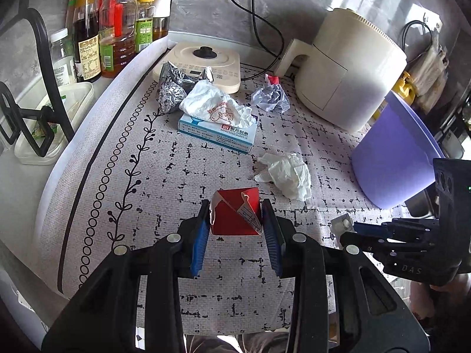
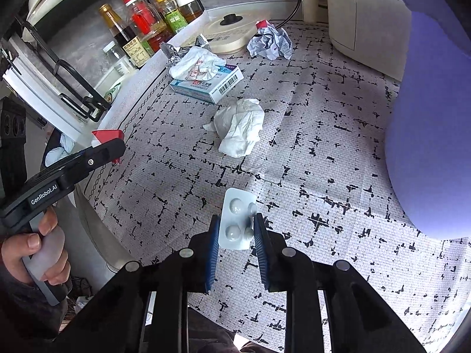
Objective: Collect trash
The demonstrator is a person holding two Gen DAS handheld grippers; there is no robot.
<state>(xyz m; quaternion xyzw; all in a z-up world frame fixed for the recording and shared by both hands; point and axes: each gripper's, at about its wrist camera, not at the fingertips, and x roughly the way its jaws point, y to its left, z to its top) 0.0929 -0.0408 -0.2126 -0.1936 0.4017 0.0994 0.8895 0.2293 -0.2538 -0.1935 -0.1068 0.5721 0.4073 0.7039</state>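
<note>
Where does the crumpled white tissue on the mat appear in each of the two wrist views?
Left wrist view: the crumpled white tissue lies right of centre, just beyond the red carton in the left gripper.
Right wrist view: the tissue lies above centre, beyond the pill blister.
Shared landmark: the blue-and-white medicine box, up and left of the tissue in both.

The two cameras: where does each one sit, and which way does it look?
Left wrist: on the left gripper, looking down at its red carton and the mat; the right gripper shows.
Right wrist: on the right gripper, looking down at its pill blister; left gripper and hand show.
Both show the tissue, medicine box, purple bin.
</note>
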